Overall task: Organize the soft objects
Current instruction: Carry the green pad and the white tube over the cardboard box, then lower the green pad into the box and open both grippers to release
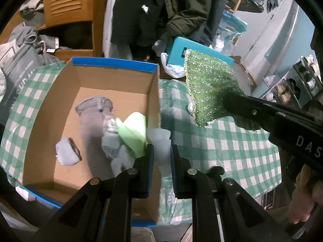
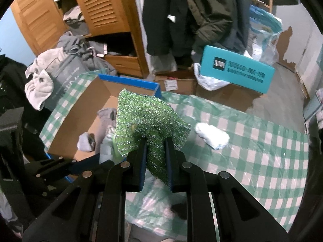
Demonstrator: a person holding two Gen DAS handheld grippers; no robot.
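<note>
A: Left wrist view: the left gripper [image 1: 162,153] pinches a pale white soft piece [image 1: 160,141] at bottom centre, over the right wall of the cardboard box [image 1: 113,92]. Grey items lie inside.

B: Right wrist view: the right gripper [image 2: 155,147] clamps a glittery green scouring cloth [image 2: 145,119], centre frame; a white bundle [image 2: 212,135] lies right on the checked tablecloth [image 2: 262,151].
</note>
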